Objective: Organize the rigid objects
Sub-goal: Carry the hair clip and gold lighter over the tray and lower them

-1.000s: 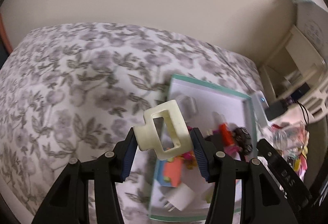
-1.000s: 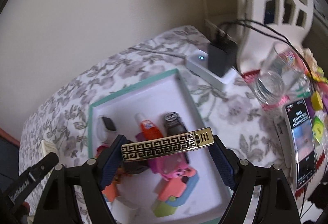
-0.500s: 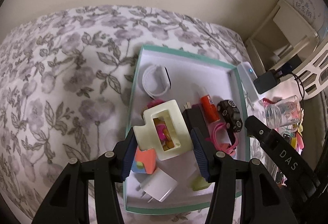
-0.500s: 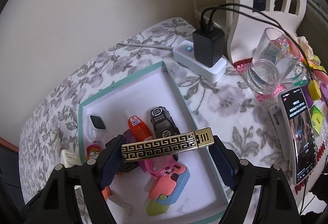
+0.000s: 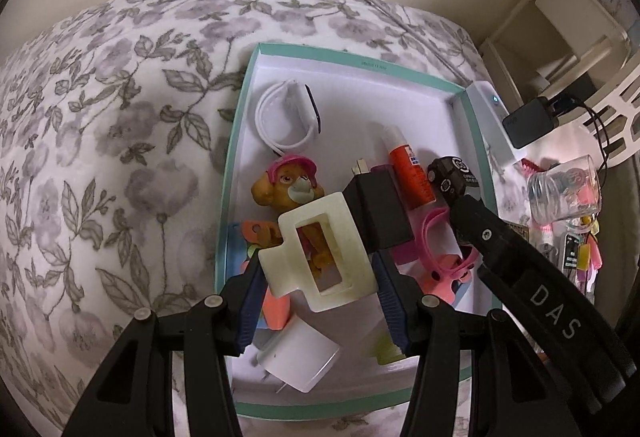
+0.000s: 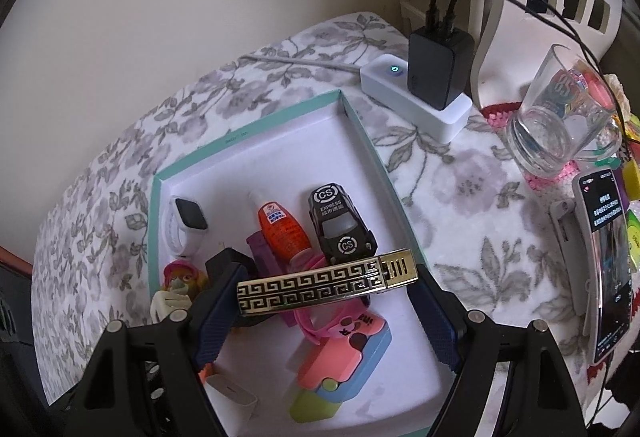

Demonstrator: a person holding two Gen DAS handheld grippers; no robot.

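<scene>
My left gripper (image 5: pixel 320 273) is shut on a cream hair claw clip (image 5: pixel 320 253), held above the teal-rimmed white tray (image 5: pixel 360 59). My right gripper (image 6: pixel 324 285) is shut on a gold-and-black patterned bar (image 6: pixel 324 285), held lengthwise above the same tray (image 6: pixel 256 125). In the tray lie a white smartwatch (image 6: pixel 184 225), an orange glue bottle (image 6: pixel 282 227), a black toy car (image 6: pixel 340 229), a pup figure (image 5: pixel 290 183), a black plug (image 5: pixel 378 211), a pink strap (image 6: pixel 316 325) and coloured pieces (image 6: pixel 340 369). The right gripper's finger (image 5: pixel 532 285) shows in the left wrist view.
The tray sits on a floral cloth (image 5: pixel 100 157). A white power strip with a black charger (image 6: pixel 436 77) lies behind the tray. A glass (image 6: pixel 560 125) and a phone (image 6: pixel 608 269) are to the right. A white shelf (image 5: pixel 560 25) stands by the wall.
Both grippers have moved in closer over the tray, each still holding its object. The clip now hangs over the pup figure and the black plug.
</scene>
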